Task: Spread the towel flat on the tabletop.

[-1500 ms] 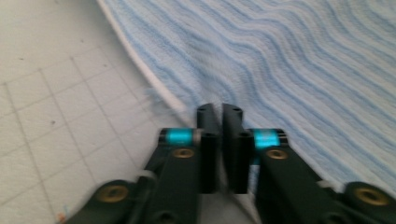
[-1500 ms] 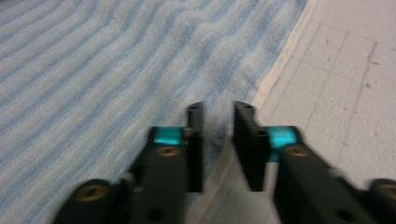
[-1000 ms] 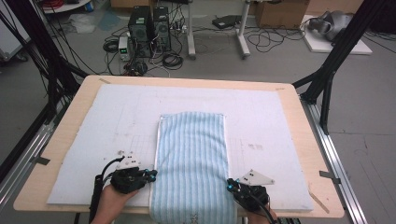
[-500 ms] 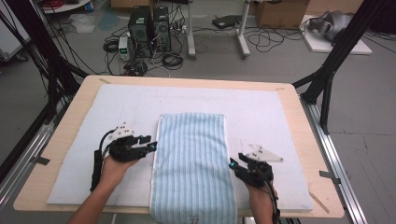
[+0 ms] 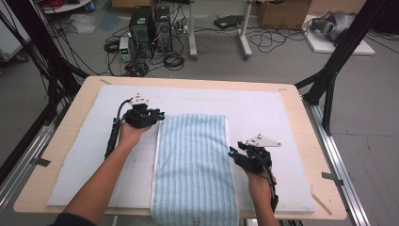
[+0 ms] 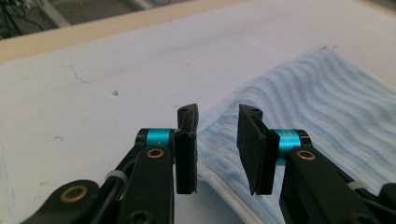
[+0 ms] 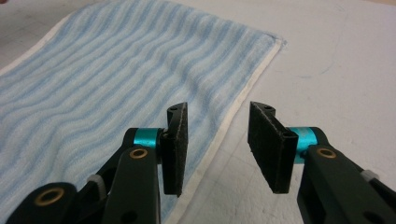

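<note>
A folded blue-and-white striped towel (image 5: 193,165) lies flat on the white mat (image 5: 268,113), its near end at the table's front edge. My left gripper (image 5: 160,116) sits at the towel's far left corner. Its jaws have just been closing but stand apart, the towel's hem (image 6: 219,182) below the gap and nothing pinched. My right gripper (image 5: 231,153) hovers by the towel's right edge, midway along. Its jaws (image 7: 219,109) opened a moment ago and stand over the white hem (image 7: 219,140), with the towel (image 7: 116,70) to their left and not touched.
The mat covers most of a wooden table (image 5: 301,101). Black frame posts (image 5: 329,80) and metal rails (image 5: 343,165) flank it. Computer towers (image 5: 150,23) and cables lie on the floor beyond the far edge. Bare mat lies on both sides of the towel.
Both grippers went from shut at the towel's near corners to open. The left hand travelled far up the towel's left edge to its far corner; the right hand moved up a shorter way.
</note>
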